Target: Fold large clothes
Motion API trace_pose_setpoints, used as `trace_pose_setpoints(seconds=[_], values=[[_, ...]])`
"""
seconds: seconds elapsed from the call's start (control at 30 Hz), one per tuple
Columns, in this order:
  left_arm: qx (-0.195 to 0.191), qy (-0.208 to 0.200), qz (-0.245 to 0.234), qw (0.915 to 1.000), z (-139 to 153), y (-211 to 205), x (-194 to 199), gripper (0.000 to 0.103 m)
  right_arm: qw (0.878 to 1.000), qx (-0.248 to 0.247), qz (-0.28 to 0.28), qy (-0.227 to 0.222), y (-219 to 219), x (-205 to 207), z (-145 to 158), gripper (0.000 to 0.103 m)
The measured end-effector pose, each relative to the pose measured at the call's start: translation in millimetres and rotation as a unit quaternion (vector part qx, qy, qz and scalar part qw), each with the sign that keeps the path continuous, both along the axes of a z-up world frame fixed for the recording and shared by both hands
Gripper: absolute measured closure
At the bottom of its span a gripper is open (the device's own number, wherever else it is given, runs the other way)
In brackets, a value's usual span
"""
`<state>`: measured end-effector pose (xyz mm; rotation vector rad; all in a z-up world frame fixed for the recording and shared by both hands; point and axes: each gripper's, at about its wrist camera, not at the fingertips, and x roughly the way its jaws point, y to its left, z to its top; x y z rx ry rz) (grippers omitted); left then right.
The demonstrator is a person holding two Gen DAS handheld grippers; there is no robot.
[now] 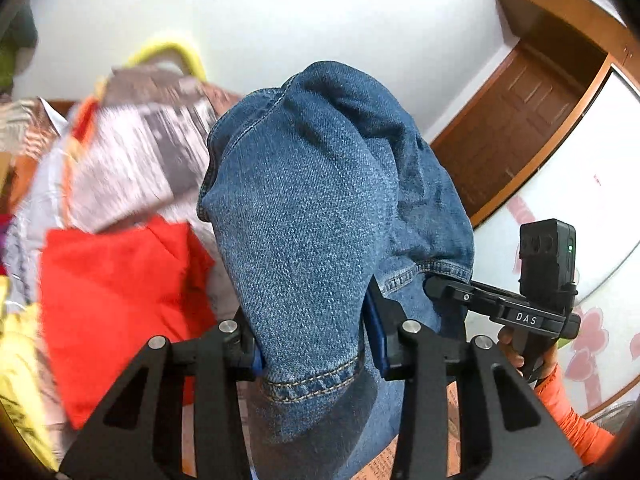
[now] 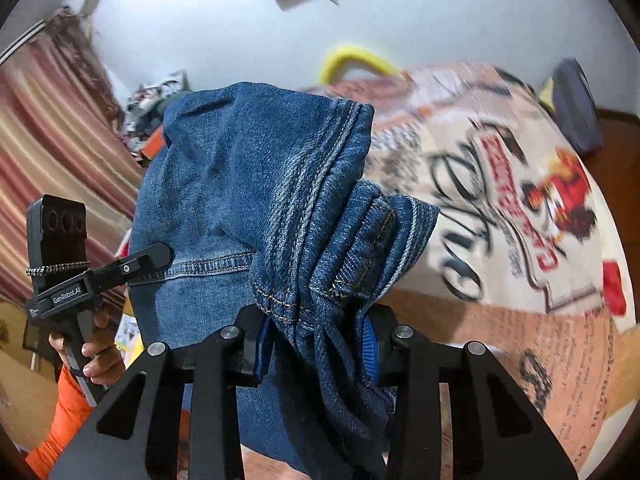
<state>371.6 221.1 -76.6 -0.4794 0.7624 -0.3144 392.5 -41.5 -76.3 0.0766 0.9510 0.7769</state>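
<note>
A pair of blue denim jeans hangs bunched up in the air, filling the middle of both views. My left gripper is shut on a hemmed fold of the denim, blue pads pressing it from both sides. My right gripper is shut on another bunched, seamed part of the jeans. In the left wrist view the right gripper reaches into the cloth from the right. In the right wrist view the left gripper enters from the left. A hand in an orange sleeve holds each tool.
Below lies a bed with a printed cover and a heap of clothes, among them a red garment and a yellow one. A wooden door stands at the right, a striped curtain at the left.
</note>
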Motion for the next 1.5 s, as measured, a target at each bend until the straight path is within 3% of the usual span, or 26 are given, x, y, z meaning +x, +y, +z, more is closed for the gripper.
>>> trace_pose_setpoints(seconds=[0.2,0.4,0.6,0.77,0.83,0.97,1.03,1.1,1.17,1.37,1.5], values=[[0.022,-0.024,0.043,0.9986,32.8,52.0,-29.7,0.063,0.999,0.023,0.025,-0.023,54.5,-3.5,15.1,0.07],[0.032,-0.006,0.086,0.9958,18.3,101.6,-28.9,0.063,0.998,0.039,0.045,0.002,104.4,14.0,-11.9,0.07],[0.023,0.06,0.117,0.991,-52.5,148.0,1.7,0.063,0.997,0.026,0.049,0.057,147.2,41.7,-75.8,0.07],[0.013,0.136,0.129,0.9822,-130.7,175.7,36.9,0.063,0.991,0.002,0.022,0.131,172.4,76.5,-149.3,0.07],[0.023,0.154,0.136,0.9785,-155.3,179.8,46.1,0.058,0.991,-0.011,0.016,0.136,177.3,84.4,-165.7,0.069],[0.083,0.146,0.143,0.9754,-167.8,172.8,49.4,0.038,0.995,-0.036,0.028,0.094,179.8,92.2,-175.5,0.062],[0.109,0.145,0.145,0.9726,-165.6,166.5,44.4,0.029,0.996,-0.059,0.029,0.064,177.9,87.2,-175.5,0.046],[0.125,0.146,0.146,0.9705,-163.4,160.0,34.8,0.022,0.996,-0.084,0.025,0.028,172.8,76.6,-175.1,0.037],[0.147,0.151,0.145,0.9666,-161.5,150.2,20.6,0.021,0.994,-0.102,0.028,0.007,165.7,65.1,-172.8,0.035],[0.189,0.15,0.147,0.9593,-151.6,126.2,-21.2,0.017,0.99,-0.135,0.03,0.013,141.6,40.2,-158.1,0.033],[0.241,0.148,0.141,0.9489,-147.4,98.2,-51.9,0.018,0.987,-0.159,0.025,0.0,123.9,21.8,-150.3,0.033]])
